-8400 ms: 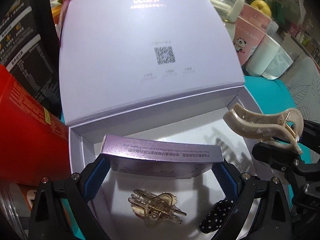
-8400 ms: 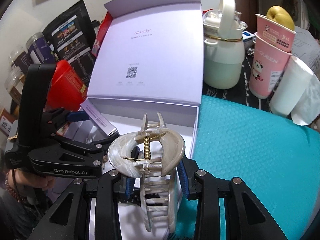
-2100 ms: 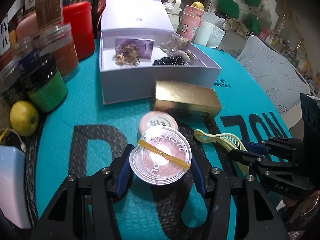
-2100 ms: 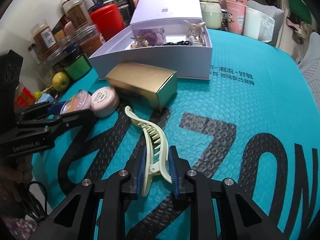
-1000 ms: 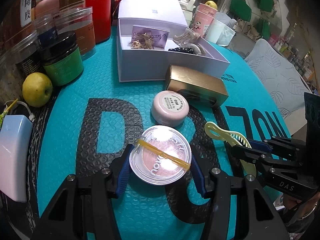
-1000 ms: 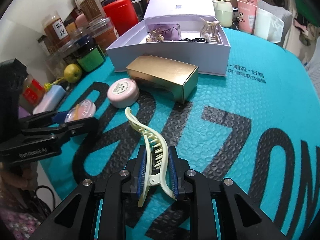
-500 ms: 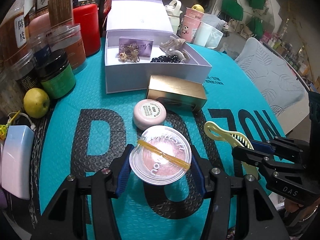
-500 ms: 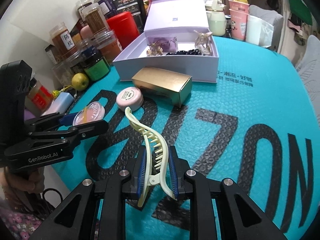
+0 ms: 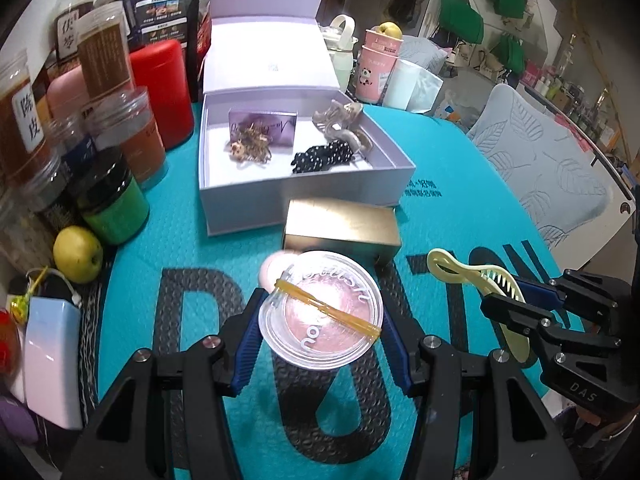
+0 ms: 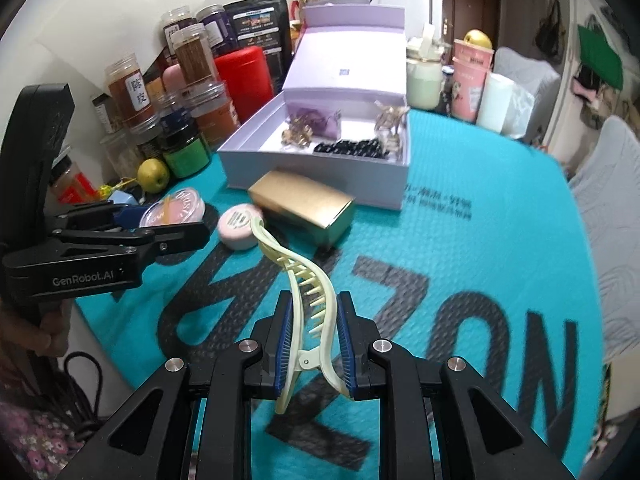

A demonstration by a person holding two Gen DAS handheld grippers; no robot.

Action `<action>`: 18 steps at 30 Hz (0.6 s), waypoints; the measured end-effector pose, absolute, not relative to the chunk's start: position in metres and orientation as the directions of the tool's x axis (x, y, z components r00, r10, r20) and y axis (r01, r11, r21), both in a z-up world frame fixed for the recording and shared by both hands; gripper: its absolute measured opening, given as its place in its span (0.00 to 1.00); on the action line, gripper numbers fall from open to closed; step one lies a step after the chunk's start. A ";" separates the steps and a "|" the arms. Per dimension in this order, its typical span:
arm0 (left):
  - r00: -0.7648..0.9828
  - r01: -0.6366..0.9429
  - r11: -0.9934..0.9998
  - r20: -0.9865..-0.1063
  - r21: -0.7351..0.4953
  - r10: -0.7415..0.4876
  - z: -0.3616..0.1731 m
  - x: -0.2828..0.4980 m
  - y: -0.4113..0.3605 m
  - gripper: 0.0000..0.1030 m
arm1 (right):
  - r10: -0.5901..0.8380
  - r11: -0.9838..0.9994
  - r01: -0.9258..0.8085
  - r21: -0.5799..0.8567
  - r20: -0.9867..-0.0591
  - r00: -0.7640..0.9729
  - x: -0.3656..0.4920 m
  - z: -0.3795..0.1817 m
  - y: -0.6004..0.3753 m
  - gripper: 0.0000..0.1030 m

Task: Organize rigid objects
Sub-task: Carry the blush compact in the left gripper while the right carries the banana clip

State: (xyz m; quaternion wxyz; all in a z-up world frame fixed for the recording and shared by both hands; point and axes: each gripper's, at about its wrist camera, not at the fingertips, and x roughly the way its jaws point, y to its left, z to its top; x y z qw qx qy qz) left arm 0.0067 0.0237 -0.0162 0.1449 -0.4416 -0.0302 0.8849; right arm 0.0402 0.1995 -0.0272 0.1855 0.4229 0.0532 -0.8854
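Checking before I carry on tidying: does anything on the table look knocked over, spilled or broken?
Nothing stands out. The gold box lies on its side by the open white box, undamaged, and no spill shows on the mat.

Far ahead and to the left of the gripper, a row of jars stands at the table edge beside a red canister, with a yellow-green fruit in front. Ahead to the right, beyond the mat, stand pink paper cups, a white roll and a pale kettle.
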 end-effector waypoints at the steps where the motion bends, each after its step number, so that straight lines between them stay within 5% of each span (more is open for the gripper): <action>1: -0.569 -0.230 -0.956 -0.772 -0.181 0.283 -0.014 0.005 0.024 0.52 | -0.288 -0.924 0.376 0.065 -0.767 -0.574 0.039 -0.026 0.200 0.21; 18: -0.616 -0.241 -0.958 -0.739 -0.153 0.273 0.020 -0.036 0.029 0.52 | -0.323 -0.896 0.443 0.022 -0.717 -0.617 -0.007 0.017 0.204 0.21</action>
